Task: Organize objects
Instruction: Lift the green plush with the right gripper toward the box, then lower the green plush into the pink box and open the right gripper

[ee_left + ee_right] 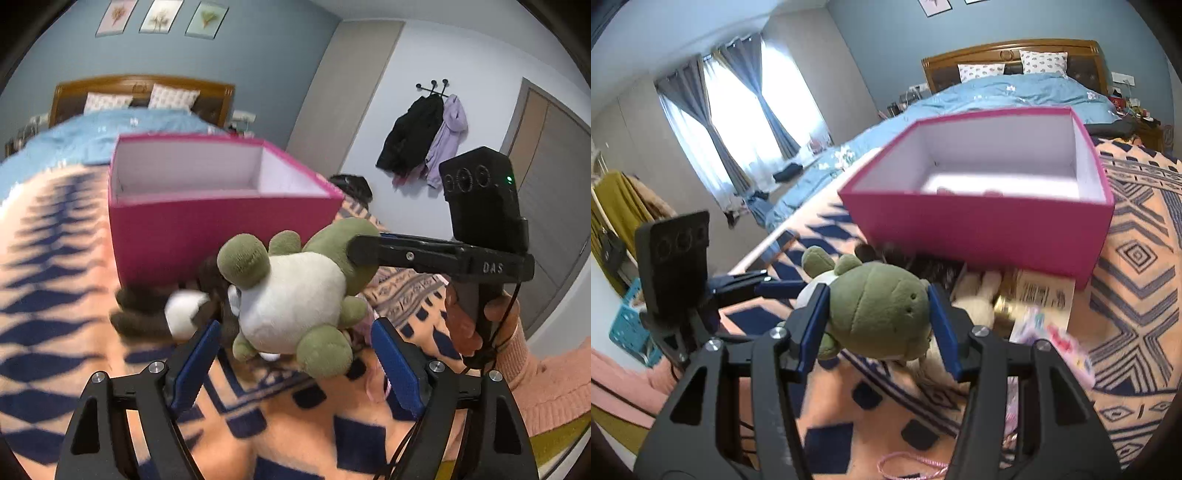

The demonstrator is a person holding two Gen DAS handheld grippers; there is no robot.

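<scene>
The left hand-held gripper (291, 365) stands spread, pinching nothing — the green plush turtle (295, 291) hangs just ahead of its pads. Beyond sits the pink box (979, 225), open; only the right wrist view reaches its floor, showing small pinkish bits. The right hand-held gripper (877, 325) pinches the turtle's head — packets (1041, 295) lie to its right on the blanket (1137, 258).

Daylight poured through the tall window with grey-blue curtains (738, 122), its panes blown out to white. The room was evenly bright, shadows soft. Both fisheye views bent walls and the wooden headboard (142, 92) into curves, with black vignetting in the corners. Motion blur smeared the open pink cardboard box (982, 221) and the patterned orange-and-navy blanket (48, 295).
</scene>
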